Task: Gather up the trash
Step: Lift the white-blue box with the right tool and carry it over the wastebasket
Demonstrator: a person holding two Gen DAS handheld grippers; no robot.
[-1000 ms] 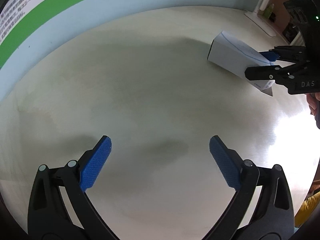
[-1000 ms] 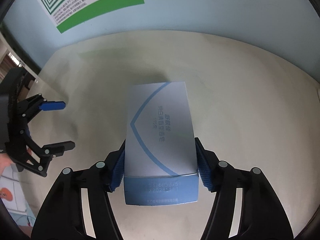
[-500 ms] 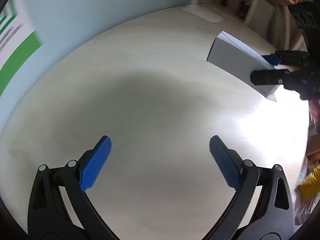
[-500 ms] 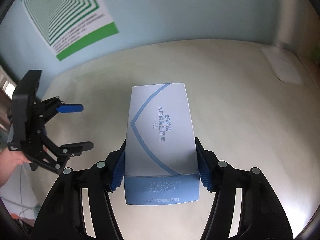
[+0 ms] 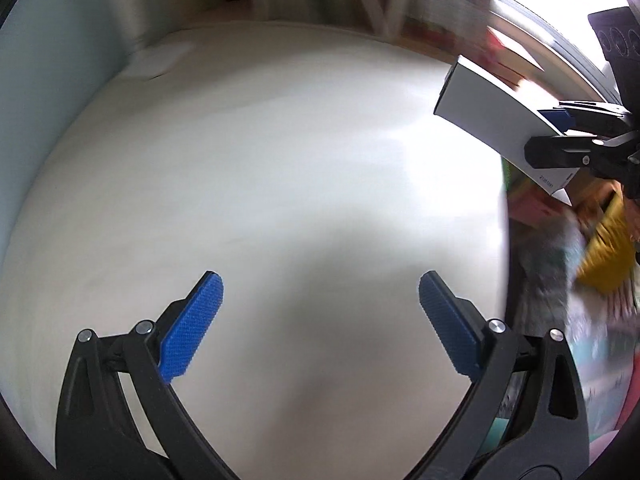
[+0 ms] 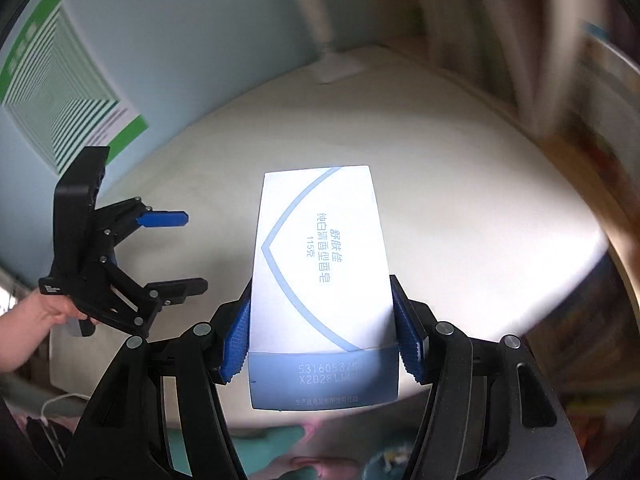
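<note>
A white and pale blue soap box with Chinese print is clamped between the blue pads of my right gripper, held in the air above the pale round table. In the left wrist view the same box shows at the upper right, held by the right gripper. My left gripper is open and empty above the table. It also shows in the right wrist view, to the left of the box, open.
A light blue wall with a green and white poster stands behind the table. A white flat item lies at the table's far edge. Blurred shelves and coloured clutter lie to the right, past the table's edge.
Both grippers have swung to the right; the poster has slid left out of the left view and shelves have come in. The box stays clamped in the right gripper, lifted off the table.
</note>
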